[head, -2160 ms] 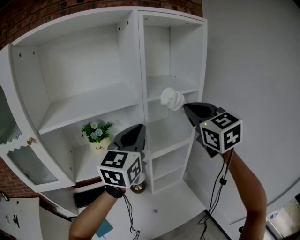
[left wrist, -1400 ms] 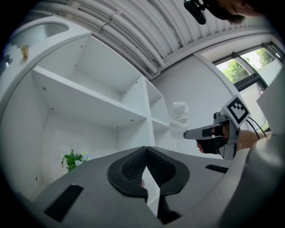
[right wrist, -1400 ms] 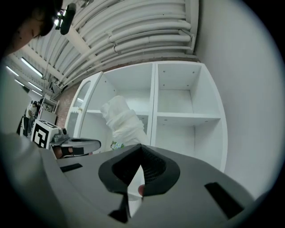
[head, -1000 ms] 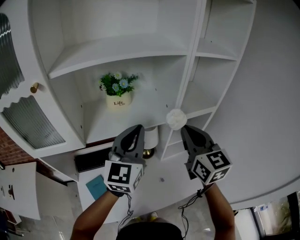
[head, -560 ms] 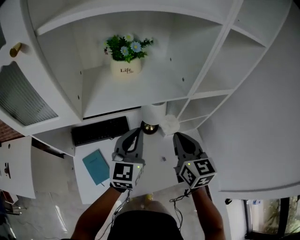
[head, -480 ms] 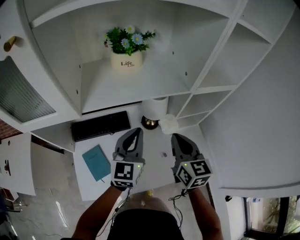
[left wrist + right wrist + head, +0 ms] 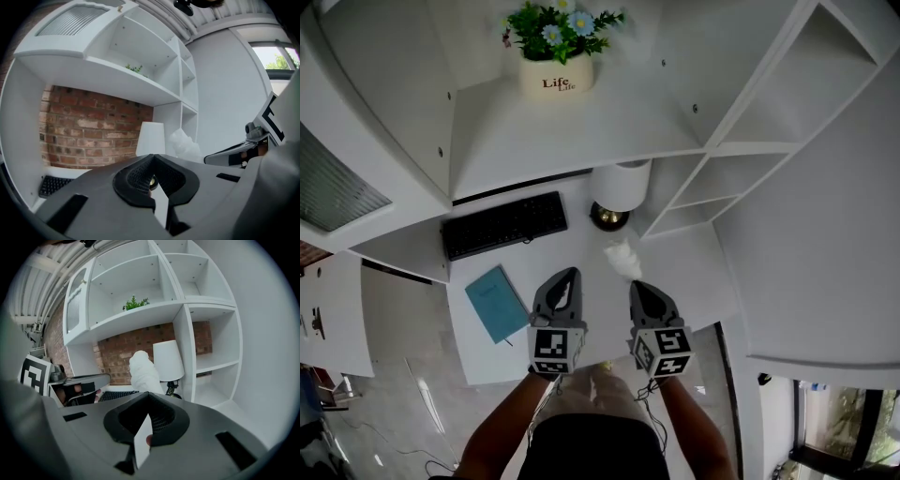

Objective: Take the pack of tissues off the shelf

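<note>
- The right gripper [image 7: 636,289] is pinching the tissues [image 7: 622,259] by the near edge.
- The left gripper [image 7: 565,277] is sitting shut, empty.
- The tissues are looking soft and light.

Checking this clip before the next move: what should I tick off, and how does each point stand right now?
1. Pack of tissues off the shelves: ok.
2. Right gripper shut on the pack: ok.
3. Left gripper shut with nothing between its jaws: ok.
4. Pack apart from the lamp: ok.
5. Pack resting on the desk: cannot tell.
</note>
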`<state>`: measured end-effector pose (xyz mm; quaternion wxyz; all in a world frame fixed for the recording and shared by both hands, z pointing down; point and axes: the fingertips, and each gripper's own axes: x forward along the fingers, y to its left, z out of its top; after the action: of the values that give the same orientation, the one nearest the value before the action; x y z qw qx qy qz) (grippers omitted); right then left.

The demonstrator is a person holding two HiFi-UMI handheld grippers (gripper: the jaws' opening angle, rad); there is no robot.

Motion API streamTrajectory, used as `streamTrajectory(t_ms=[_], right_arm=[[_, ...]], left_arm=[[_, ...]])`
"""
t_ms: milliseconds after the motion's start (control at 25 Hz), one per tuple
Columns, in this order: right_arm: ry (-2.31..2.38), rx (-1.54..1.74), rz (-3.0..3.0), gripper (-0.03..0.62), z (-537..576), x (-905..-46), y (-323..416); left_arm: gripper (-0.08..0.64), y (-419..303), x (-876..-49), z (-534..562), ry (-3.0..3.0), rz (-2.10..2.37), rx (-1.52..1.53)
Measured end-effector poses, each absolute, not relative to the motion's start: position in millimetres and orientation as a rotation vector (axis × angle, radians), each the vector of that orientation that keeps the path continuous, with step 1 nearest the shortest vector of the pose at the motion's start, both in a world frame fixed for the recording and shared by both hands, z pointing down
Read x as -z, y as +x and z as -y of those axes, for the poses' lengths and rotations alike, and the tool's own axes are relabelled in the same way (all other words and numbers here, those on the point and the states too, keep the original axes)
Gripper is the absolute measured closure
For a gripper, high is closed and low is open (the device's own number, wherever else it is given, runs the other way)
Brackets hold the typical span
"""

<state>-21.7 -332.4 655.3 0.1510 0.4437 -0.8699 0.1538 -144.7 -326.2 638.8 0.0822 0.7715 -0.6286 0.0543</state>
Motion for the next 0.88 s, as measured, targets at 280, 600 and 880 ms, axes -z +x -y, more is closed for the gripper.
streamTrajectory(t_ms=[280,600,880], right_arm=[[1.275,-0.507,2.438,0.592,325,-703,-26],[1.192,-0.633,2.295,0.592,315,-797,-29],[1.115,-0.68,2.235,0.592,299,-835,-32]], left_arm=[[0.543,-157,-683,316,2.233,1.9,-0.188],[0.543,-159,-727,303,2.167,1.856,-0.274],[0.543,-154,-791,289,2.086,1.75,-0.384]])
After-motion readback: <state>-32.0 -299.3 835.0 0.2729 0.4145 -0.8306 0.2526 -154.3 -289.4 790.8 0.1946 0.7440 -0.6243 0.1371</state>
